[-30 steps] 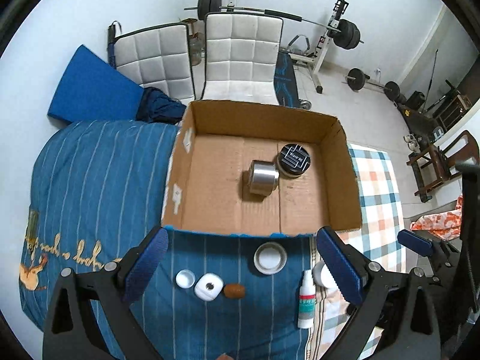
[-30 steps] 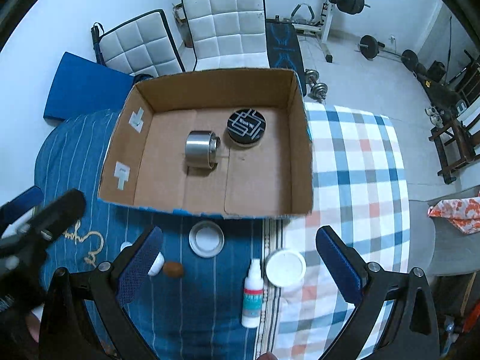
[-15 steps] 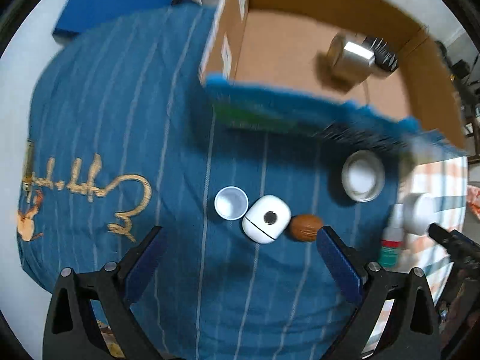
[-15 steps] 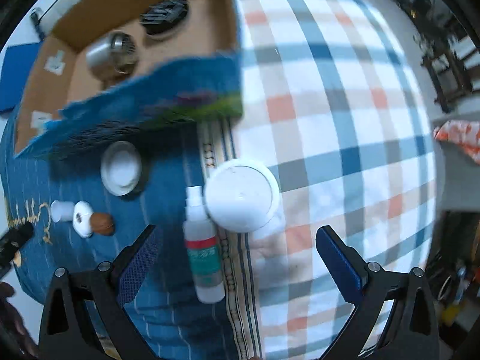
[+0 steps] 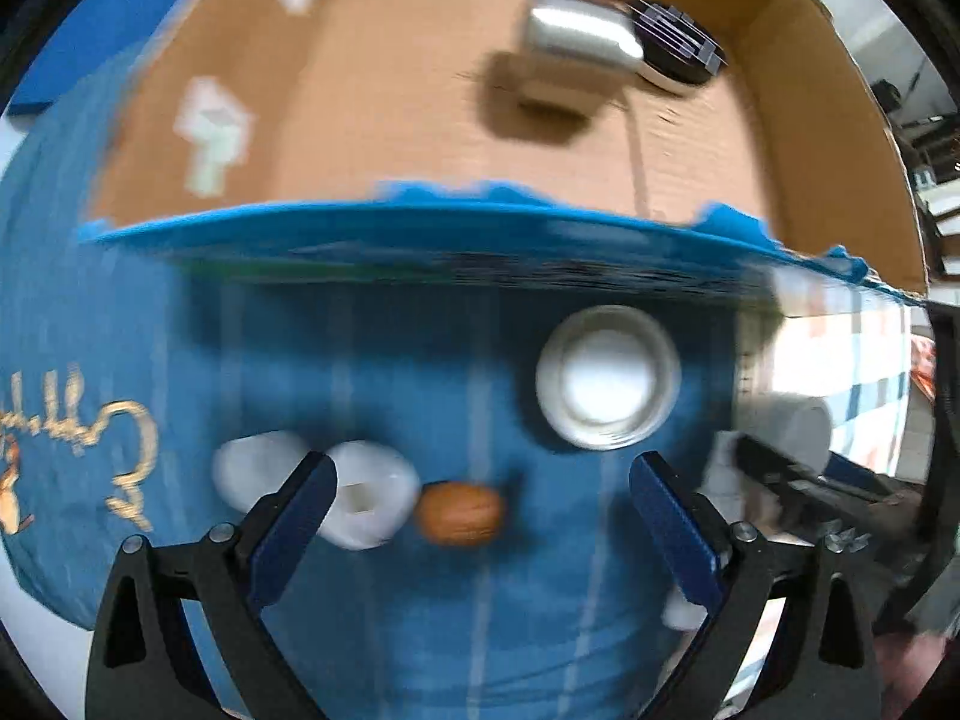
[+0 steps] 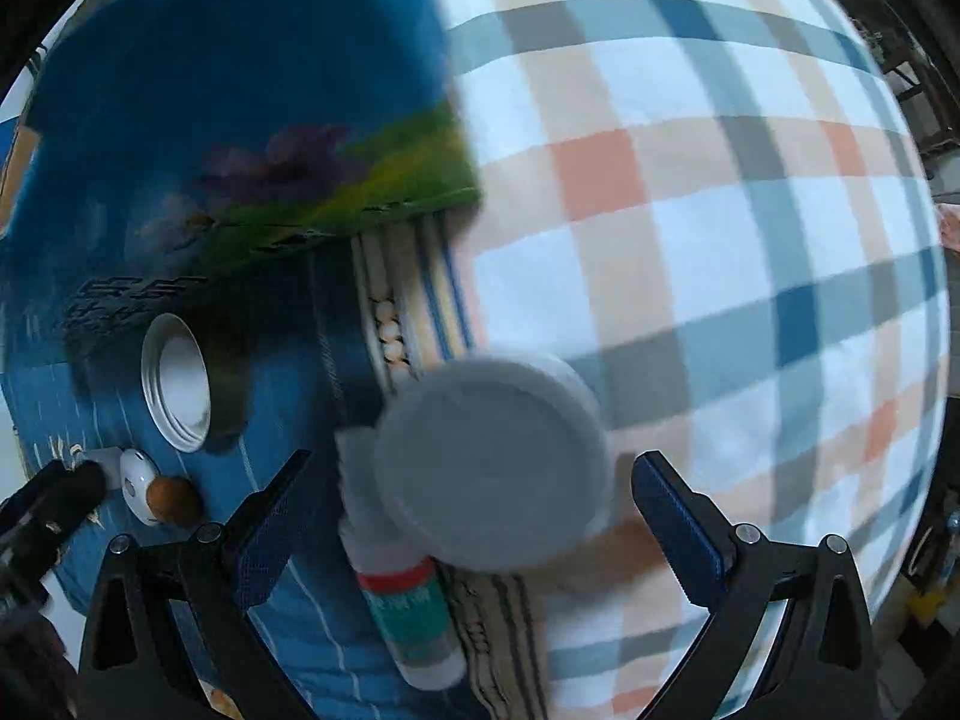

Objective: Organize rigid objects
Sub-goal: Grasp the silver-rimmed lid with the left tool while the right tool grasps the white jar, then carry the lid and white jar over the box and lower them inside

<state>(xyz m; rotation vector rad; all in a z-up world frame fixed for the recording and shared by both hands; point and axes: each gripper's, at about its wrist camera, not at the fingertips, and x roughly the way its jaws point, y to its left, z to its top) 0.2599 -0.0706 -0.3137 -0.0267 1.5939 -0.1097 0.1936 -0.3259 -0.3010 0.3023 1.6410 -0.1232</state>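
Rigid objects lay lower left to right, left wrist view: white cap | white pod | brown nut | open tin || left gripper gaped wide, empty, around the nut || upper frame: cardboard box held steel cylinder, dark tin; most items judged unpacked || right gripper gaped, empty, over white lid, dropper bottle.

Bright, even light; heavy motion blur and fisheye-warped, dark edges throughout.
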